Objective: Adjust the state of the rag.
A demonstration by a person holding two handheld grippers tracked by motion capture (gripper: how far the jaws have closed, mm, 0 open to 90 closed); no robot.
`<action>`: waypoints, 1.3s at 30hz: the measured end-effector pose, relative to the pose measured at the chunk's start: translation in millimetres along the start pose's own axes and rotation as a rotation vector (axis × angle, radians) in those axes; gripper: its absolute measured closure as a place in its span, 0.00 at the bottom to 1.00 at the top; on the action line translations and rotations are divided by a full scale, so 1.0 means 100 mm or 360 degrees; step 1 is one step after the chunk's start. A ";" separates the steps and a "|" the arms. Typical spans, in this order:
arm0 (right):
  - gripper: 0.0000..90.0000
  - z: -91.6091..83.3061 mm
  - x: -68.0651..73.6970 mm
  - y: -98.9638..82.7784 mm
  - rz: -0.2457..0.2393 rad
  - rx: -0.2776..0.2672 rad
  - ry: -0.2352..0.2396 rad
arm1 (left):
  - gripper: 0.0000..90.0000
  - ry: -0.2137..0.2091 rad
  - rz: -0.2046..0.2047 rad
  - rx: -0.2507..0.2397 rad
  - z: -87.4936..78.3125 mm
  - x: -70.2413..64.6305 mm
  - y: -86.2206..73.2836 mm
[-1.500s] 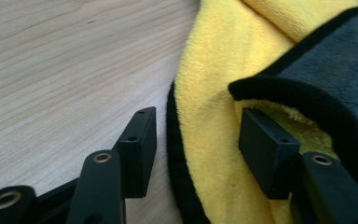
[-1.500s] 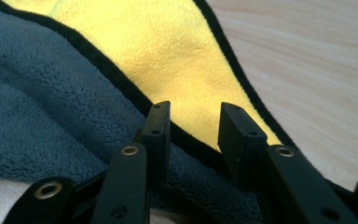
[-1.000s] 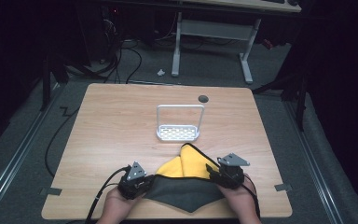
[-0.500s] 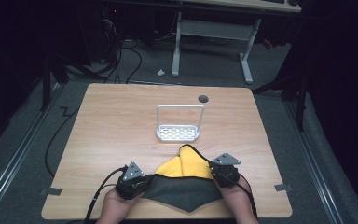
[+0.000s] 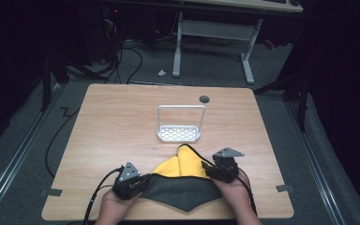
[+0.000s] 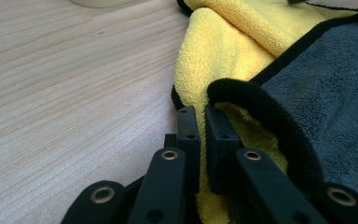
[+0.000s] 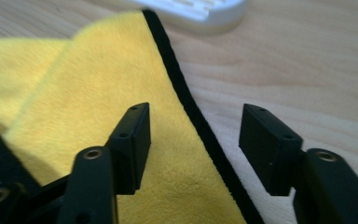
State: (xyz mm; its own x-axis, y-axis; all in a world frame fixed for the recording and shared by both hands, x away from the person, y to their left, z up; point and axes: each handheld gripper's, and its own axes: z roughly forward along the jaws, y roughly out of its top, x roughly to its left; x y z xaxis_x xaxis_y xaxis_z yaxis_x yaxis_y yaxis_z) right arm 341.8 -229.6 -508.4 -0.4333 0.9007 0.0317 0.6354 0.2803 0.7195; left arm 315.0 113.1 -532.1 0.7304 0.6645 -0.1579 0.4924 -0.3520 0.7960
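I am working a yellow and grey cloth (image 5: 180, 180) that lies at the near edge of the desk (image 5: 122, 122), between my two hands, with its grey side folded over toward me and the yellow side showing behind it. A white rack (image 5: 180, 125) stands just beyond the cloth, near the middle of the desk.

My left gripper (image 6: 198, 121) has its jaws pinched on the cloth's black-trimmed edge at the left corner; the fabric is caught in the narrow gap between them. My right gripper (image 7: 193, 140) has just let its jaws swing wide: they stand apart over the yellow face, with the black border (image 7: 186, 100) running between them but neither pad pressing on it. So I judge that one corner is held and the other is waiting to be taken.

To do this well, I want the right jaws to come down astride that black border and close on the edge itself, not on a fold of loose pile, so the grip matches the left one. I should keep the left hand quiet while I do it, because pulling now would drag the border out from between the open jaws. Once both corners are pinched, I should lift evenly so the cloth hangs flat. The rack is close behind, so I would keep any lift clear of it.
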 end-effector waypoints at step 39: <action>0.70 -0.64 -0.23 -0.40 0.0013 -0.0078 -0.0205 | 0.64 -0.0002 -0.0418 0.0061 -0.11 0.59 0.17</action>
State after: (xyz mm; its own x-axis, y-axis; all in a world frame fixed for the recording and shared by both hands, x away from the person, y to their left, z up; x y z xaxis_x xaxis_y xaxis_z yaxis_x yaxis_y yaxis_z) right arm 285.1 -282.4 -493.5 -0.3405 0.9390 -0.0491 0.6053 0.2589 0.7527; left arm 360.7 153.6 -521.7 0.5760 0.7353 -0.3572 0.6826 -0.1922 0.7051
